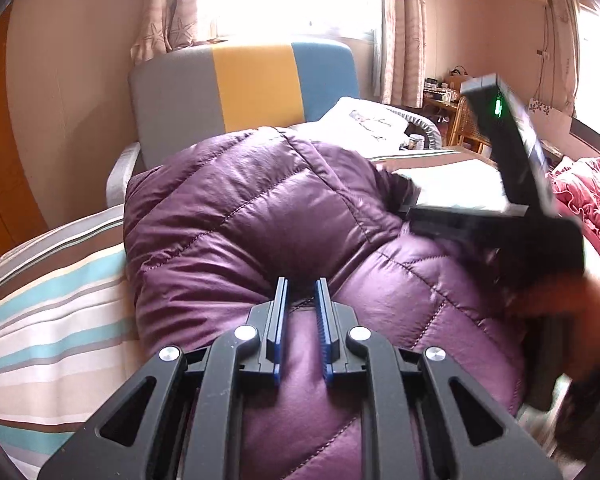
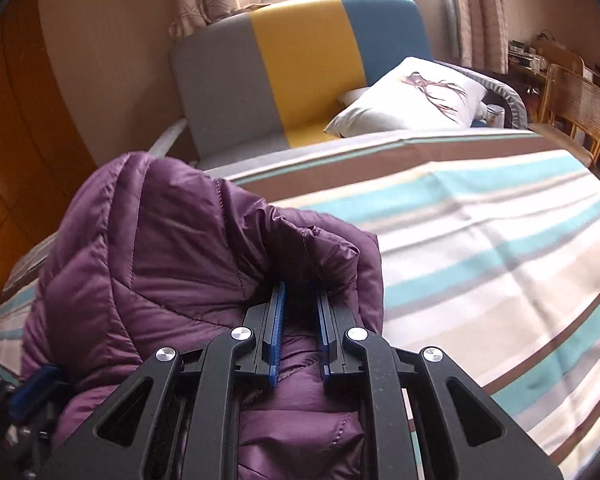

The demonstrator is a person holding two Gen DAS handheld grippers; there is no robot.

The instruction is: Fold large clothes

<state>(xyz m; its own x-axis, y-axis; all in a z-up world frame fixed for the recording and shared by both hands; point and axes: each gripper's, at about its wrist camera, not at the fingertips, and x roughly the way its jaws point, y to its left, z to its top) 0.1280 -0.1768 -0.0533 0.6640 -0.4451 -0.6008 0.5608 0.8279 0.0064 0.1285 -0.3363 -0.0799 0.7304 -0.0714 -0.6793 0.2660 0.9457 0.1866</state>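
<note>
The purple down jacket [image 1: 284, 216] lay bunched on the striped bed [image 2: 500, 248]. The left claw [image 1: 303, 300] and right claw [image 2: 302, 300] each pinched its fabric; carrying the fold flat across the bed looked wisest.

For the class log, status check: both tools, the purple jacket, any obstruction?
Left tool shut on purple jacket. Right tool shut on a raised fold. Jacket bunched on striped bedspread. Nothing in the way.

purple jacket [image 2: 172, 264] in right gripper [image 2: 301, 300]
</note>
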